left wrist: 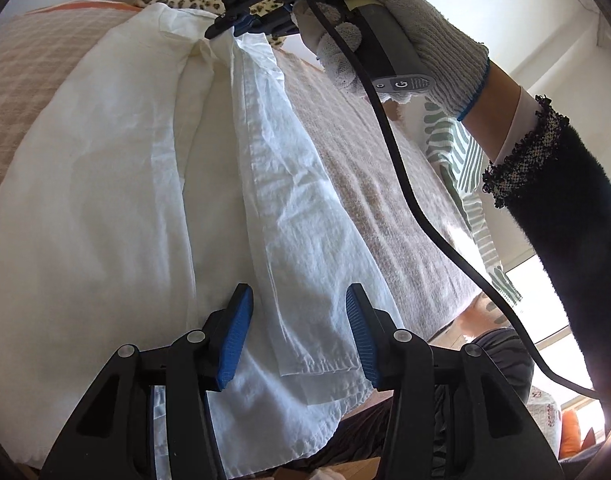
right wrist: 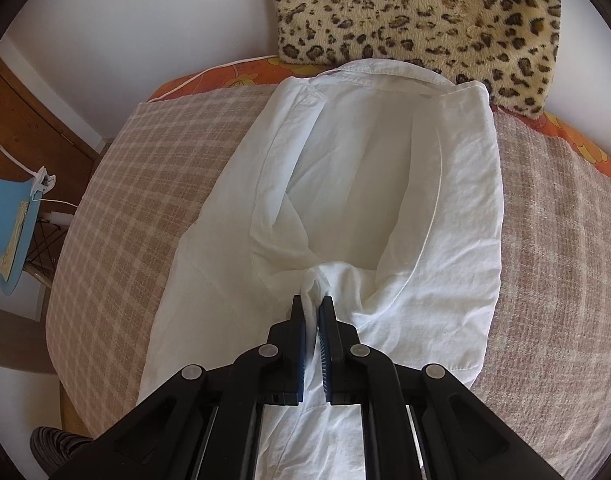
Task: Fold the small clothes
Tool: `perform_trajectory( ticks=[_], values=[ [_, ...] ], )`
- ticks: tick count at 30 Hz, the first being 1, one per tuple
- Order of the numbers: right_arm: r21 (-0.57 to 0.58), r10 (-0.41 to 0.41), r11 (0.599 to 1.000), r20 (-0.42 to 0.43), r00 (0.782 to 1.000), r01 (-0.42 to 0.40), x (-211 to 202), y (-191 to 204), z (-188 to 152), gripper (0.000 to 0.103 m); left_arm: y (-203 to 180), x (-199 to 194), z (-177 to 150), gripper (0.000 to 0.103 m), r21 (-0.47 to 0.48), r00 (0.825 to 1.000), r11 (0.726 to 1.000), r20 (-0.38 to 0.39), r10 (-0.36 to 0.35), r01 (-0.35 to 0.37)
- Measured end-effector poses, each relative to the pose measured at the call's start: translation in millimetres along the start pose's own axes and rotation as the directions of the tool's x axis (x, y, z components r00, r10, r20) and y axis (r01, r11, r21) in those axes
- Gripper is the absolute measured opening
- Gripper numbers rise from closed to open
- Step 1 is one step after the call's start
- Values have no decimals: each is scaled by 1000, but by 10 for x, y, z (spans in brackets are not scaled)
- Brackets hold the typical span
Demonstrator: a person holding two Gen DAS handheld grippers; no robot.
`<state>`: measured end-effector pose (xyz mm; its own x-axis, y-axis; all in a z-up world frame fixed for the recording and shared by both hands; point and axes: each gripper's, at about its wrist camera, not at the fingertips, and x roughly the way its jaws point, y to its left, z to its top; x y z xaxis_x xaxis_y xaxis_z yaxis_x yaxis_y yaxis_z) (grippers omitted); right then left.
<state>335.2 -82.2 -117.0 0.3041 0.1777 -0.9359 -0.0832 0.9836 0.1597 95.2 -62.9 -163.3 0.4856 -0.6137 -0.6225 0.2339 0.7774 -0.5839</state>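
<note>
Shirt (right wrist: 345, 208), white, lies flat on my checked bedspread (right wrist: 137, 184), collar at 12 o'clock against the leopard pillow (right wrist: 417, 20). My right gripper (right wrist: 314, 312) is clamped on a bunched fold of it near the middle. My left gripper (left wrist: 299, 320) stands parted, pads not pressing, a loose shirt flap between them. Gloved hand (left wrist: 405, 36) at 1 o'clock. Blue chair (right wrist: 9, 216) at 9 o'clock.

Crinkled matt white cloth shirt (right wrist: 345, 184) on coarse woven checked blanket (right wrist: 137, 184).
</note>
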Motion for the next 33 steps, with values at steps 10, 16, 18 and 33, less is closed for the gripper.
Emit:
perform_trajectory(
  ticks=[10,16,18,33],
  values=[
    [-40,-20,999,-19,1000,19,57,217,17,4,10,-248,-22,5,43,999,998,24,-44,43],
    [-38,-17,999,-41,999,16,337,282,18,12,170,-336,-58,6,31,999,999,23,35,-36],
    [-54,39,998,-34,999,-41,278,270,14,32,152,-403,-68,10,46,999,998,12,51,-52],
    [-120,99,989,77,992,-90,-681,-119,-1944,29,390,-951,346,32,243,979,956,155,131,-166]
  ],
)
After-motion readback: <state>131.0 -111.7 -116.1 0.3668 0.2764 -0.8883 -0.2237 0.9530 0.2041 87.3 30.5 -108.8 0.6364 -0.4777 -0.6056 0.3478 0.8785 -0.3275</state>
